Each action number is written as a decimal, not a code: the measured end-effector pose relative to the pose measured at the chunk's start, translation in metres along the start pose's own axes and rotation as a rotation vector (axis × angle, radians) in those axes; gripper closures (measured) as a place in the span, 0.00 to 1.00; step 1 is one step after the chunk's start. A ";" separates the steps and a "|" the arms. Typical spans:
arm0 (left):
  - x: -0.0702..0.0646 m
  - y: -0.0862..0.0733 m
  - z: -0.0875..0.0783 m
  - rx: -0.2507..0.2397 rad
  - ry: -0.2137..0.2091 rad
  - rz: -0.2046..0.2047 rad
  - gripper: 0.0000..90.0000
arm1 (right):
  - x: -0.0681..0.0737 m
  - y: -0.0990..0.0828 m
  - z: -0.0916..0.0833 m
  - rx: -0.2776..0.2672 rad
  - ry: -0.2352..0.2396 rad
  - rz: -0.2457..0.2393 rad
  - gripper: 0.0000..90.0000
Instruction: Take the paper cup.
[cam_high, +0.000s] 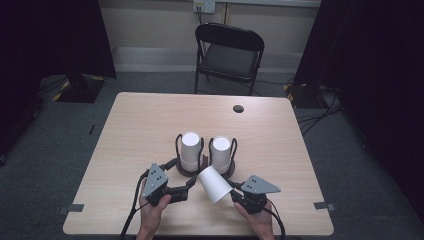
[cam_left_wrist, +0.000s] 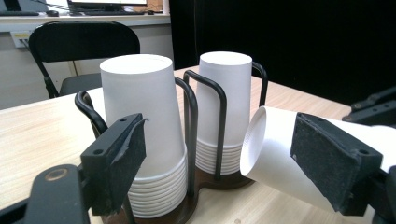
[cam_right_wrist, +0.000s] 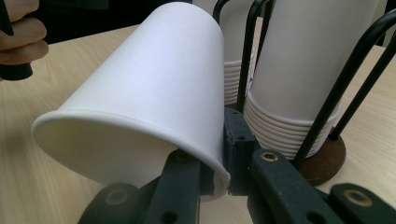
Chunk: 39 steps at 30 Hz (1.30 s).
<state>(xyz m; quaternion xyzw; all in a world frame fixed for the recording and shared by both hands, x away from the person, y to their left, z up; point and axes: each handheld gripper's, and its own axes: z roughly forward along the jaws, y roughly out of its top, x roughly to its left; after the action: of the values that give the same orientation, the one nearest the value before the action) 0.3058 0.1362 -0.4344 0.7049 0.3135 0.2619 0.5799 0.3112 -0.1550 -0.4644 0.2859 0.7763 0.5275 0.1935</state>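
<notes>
From the high view I see my left hand-held gripper (cam_high: 191, 183) low on the bench (cam_high: 140, 125), its jaws spread and reaching toward a loose cup (cam_high: 214, 184). That cup lies tilted in the air just in front of the holder (cam_high: 202, 170), closed bottom toward the left hand-held gripper, rim toward my right hand-held gripper (cam_high: 233, 195). Two stacks of cups (cam_high: 190, 149) stand upside down in the holder. A chair (cam_high: 229, 54) sits beyond the bench.

In the left gripper view my jaws stand wide apart with nothing pressed between them; the left stack (cam_left_wrist: 144, 135) shows between the jaws, behind them. The tilted cup (cam_left_wrist: 271, 158) is by the right-hand jaw, partly behind it; I cannot tell if they touch.

In the right gripper view my jaws are nearly together, pinching the cup's (cam_right_wrist: 154, 93) rim wall, one jaw inside the mouth and one outside. The cup points away toward the holder (cam_right_wrist: 327, 161), beside the stack (cam_right_wrist: 299, 70).
</notes>
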 end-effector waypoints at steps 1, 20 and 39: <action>-0.001 0.000 0.000 0.004 0.002 0.010 0.20 | -0.001 0.001 0.000 0.010 0.011 -0.005 0.94; -0.009 -0.006 0.001 0.100 -0.057 0.206 0.18 | -0.012 0.016 0.013 0.271 0.152 0.015 0.95; -0.036 -0.018 0.016 0.189 -0.185 0.348 0.18 | -0.032 0.035 0.019 0.437 0.246 0.013 0.95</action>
<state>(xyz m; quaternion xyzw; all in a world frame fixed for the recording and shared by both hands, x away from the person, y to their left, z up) 0.2910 0.1017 -0.4550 0.8205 0.1558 0.2618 0.4837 0.3554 -0.1527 -0.4392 0.2594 0.8877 0.3793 0.0277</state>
